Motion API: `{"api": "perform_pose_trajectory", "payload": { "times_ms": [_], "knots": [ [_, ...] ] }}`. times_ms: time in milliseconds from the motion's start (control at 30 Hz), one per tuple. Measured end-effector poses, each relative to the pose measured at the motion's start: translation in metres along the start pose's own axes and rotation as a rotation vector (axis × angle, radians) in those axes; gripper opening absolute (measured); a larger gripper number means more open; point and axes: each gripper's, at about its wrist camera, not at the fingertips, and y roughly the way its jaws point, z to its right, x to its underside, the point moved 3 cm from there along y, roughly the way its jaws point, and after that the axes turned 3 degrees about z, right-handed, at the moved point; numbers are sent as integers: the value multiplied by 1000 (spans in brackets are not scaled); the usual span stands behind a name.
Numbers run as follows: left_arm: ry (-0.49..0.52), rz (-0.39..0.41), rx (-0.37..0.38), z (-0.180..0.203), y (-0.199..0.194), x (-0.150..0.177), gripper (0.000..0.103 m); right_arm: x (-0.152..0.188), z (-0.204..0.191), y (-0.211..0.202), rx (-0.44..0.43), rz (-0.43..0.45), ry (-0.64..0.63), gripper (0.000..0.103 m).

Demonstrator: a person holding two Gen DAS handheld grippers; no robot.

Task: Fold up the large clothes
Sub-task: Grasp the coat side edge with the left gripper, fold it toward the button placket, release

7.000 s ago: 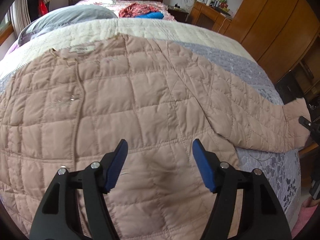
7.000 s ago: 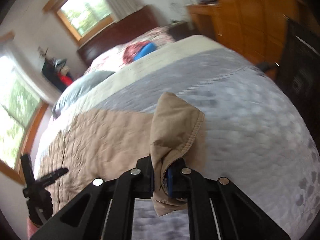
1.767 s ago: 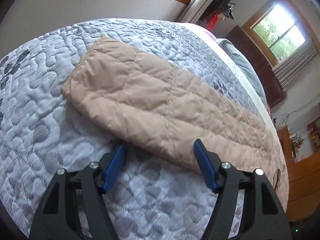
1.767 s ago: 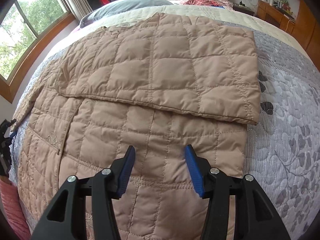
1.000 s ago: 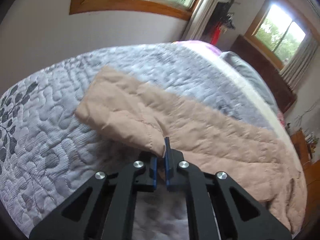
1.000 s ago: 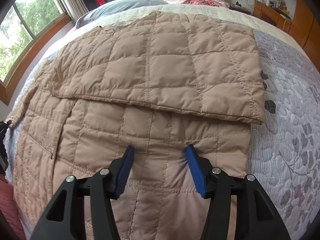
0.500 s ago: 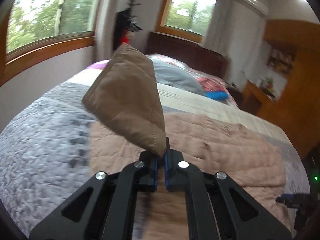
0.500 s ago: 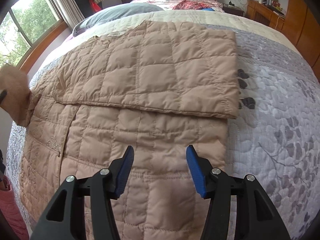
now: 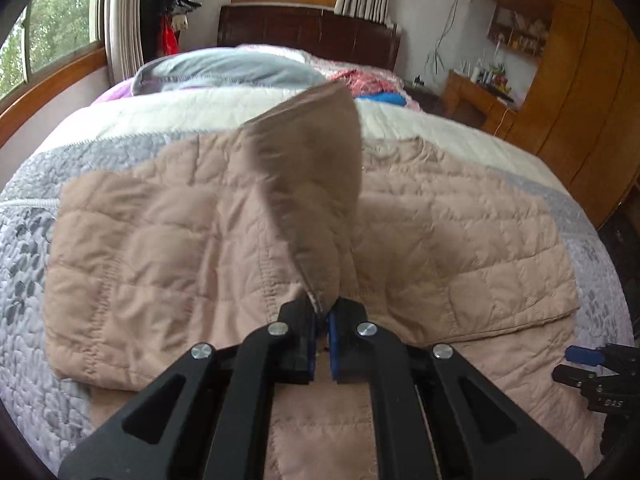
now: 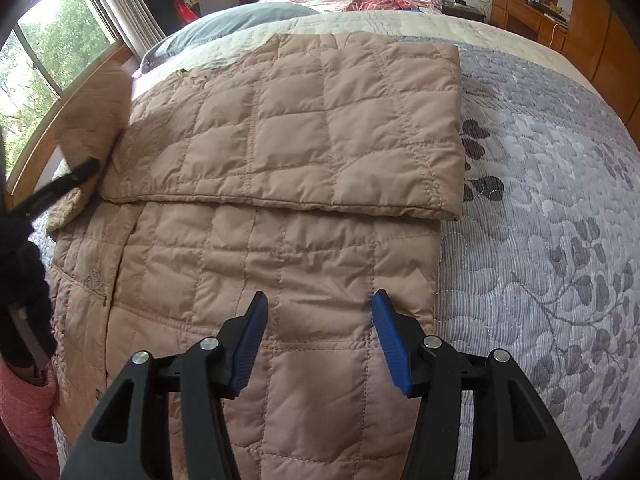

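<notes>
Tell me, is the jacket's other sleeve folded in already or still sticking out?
Folded in. That sleeve lies flat across the jacket, its cuff edge at the jacket's side. The left gripper holds the near sleeve up.

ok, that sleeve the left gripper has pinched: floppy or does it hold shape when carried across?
Probably semi-floppy: the sleeve stands up puffed above the shut left gripper yet creases at the pinch. Likely light, since the quilted jacket looks padded and thin. Its smooth shell could slip from a shallow grip.
</notes>
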Motion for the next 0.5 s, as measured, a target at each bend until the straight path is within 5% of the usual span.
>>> {"api": "perform_pose_trajectory", "payload": {
  "times_ms": [167, 233, 300, 367, 500],
  "knots": [
    [5, -61, 46, -2, 10, 13, 8, -2, 0, 4, 2, -4, 1, 55],
    [-9, -70, 113, -1, -2, 14, 19, -3, 0, 4, 2, -6, 1, 55],
    [-34, -80, 247, 2, -21, 16, 45, -6, 0, 2, 1, -9, 1, 55],
    [-44, -71, 356, 1, -45, 20, 51, -11, -2, 0, -3, -3, 6, 55],
    [-39, 19, 261, -30, -76, 14, 51, -25, -23, -16, -72, 25, -8, 55]
  ]
}}
